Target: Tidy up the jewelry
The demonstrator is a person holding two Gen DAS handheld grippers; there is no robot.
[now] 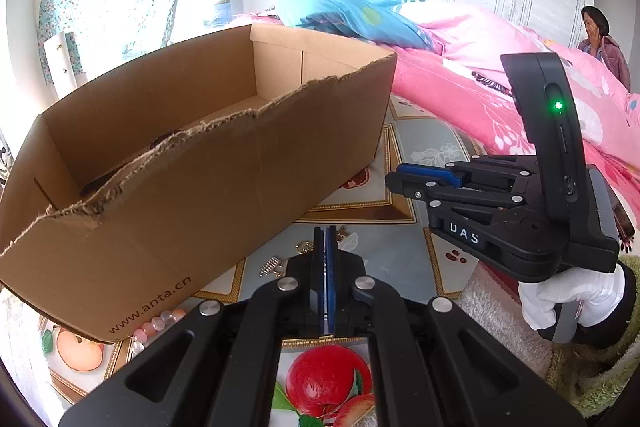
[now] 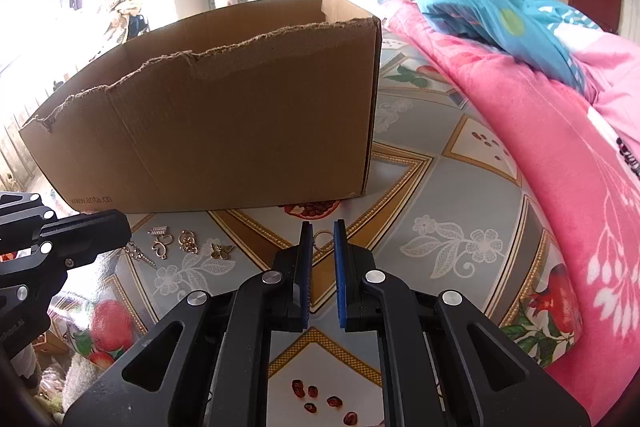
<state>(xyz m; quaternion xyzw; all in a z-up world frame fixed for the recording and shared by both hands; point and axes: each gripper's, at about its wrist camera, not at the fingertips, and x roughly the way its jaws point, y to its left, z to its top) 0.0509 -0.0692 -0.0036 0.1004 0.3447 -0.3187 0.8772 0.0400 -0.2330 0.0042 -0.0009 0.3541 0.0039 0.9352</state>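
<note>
A: Right claw (image 2: 323, 227)?

B: Jaws nearly together, a narrow gap left. Tips low over the patterned cloth (image 2: 460, 187). A small wire ring (image 2: 322, 238) lies at the gap between the tips. Pads don't look to be pressing it, so nothing held.

A: Left claw (image 1: 325, 231)?

B: Pads flat against each other, nothing between them. It hangs just left of the right one, tilted down at the same cloth.

A: Rest of the jewelry?

B: Loose on the cloth in a short row, between the two claws and in front of the box. A butterfly charm (image 2: 221, 250) is nearest the ring, then a knotted gold piece (image 2: 188, 241), a heart-shaped loop (image 2: 162, 245) and a tiny scissors charm (image 2: 140, 254) right by the left claw's tip. A string of pink beads (image 1: 160, 323) pokes out at the box's near left corner.

A: The box?

B: Cardboard box (image 2: 224, 115), open top, torn near edge, just behind the charms. Something dark lies inside; can't make it out.

A: Further out?

B: A white-gloved hand (image 1: 568, 295) grips the right claw's handle. A pink quilt (image 2: 540, 131) is heaped along the right.
</note>
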